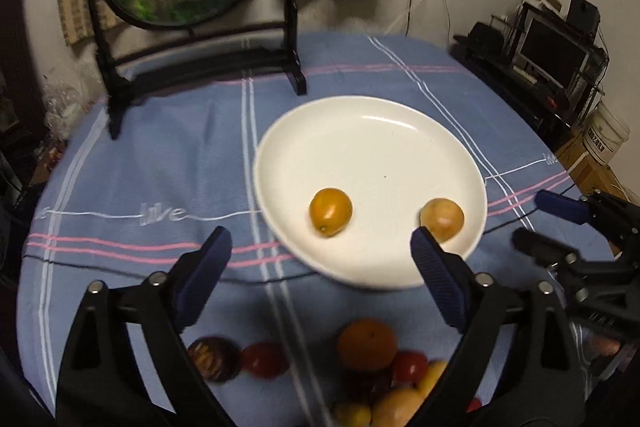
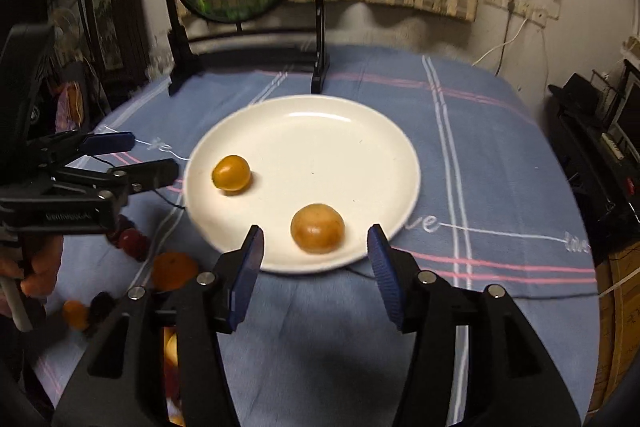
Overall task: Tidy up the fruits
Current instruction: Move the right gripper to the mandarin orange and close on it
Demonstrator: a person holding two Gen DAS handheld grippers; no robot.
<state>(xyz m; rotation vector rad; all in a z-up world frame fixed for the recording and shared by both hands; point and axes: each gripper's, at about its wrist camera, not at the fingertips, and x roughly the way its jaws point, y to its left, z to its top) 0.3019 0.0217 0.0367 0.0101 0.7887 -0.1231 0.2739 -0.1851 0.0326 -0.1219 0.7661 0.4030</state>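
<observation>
Loose fruits [image 1: 372,371] lie nearest to you, in a heap on the table [image 1: 132,167] at 6 o'clock of the white plate [image 1: 360,267], waiting for their turn. Your left gripper [image 1: 320,255] stands wide open and holds nothing; your right gripper [image 2: 316,255] is also open and empty. On the plate, one orange fruit [image 2: 231,173] rests toward 9 o'clock and a paler round fruit [image 2: 317,233] near the 6 o'clock rim, apart from each other. I judge you place them spread so they do not roll together, and the heap is the next source.
</observation>
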